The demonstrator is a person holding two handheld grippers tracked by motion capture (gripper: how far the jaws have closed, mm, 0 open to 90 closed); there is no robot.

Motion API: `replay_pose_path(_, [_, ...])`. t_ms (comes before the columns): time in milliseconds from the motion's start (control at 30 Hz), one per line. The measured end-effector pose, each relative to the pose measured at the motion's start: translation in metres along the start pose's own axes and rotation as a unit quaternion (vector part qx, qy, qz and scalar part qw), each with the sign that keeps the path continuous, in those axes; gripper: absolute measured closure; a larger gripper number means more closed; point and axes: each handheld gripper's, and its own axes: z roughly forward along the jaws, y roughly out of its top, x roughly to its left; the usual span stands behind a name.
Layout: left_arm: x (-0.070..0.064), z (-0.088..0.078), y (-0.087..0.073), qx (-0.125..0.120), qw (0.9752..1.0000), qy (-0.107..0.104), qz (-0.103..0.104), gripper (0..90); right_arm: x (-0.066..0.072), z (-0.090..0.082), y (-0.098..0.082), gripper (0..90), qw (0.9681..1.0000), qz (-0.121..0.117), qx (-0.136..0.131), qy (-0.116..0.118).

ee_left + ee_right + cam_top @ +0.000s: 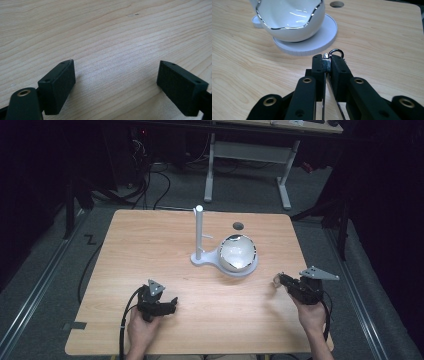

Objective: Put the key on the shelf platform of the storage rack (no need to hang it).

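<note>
High view: the pale wooden surface [165,245] bears no readable writing, brand or label, and neither do the things on it. Near its middle stands a white plastic stand [206,259], a round tray joined to a small foot with an upright white post [199,231]. In the tray sits a white glossy egg-shaped bowl with a wavy silver rim [237,252], tilted toward the person. Just behind it a small round hole [238,225] is cut in the surface. The left gripper [172,303] rests low near the front edge, well apart from the stand; in the left gripper view its black jaws stand wide apart over bare wood. The right gripper [276,280] is held to the right of the bowl, near it but clear. In the right gripper view its jaws are clamped on a small silver metal clasp with a ring [329,60], which points toward the tray's edge.
</note>
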Motion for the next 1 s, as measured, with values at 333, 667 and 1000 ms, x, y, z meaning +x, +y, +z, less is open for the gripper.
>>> replay_pose_path(333, [0.000, 0.000, 0.000, 0.000, 1.0000, -0.001, 0.000, 15.6, 0.019, -0.001, 0.011, 82.2, 0.9993, -0.027, -0.008, 0.024])
replay_pose_path(667, [0.000, 0.000, 0.000, 0.000, 1.0000, -0.001, 0.000, 15.6, 0.036, -0.001, 0.022, 82.2, 0.9975, -0.042, -0.020, 0.052])
replay_pose_path(1000, [0.000, 0.000, 0.000, 0.000, 1.0000, 0.000, 0.000, 15.7, 0.045, 0.003, 0.030, 82.2, 0.9958, -0.052, -0.021, 0.073])
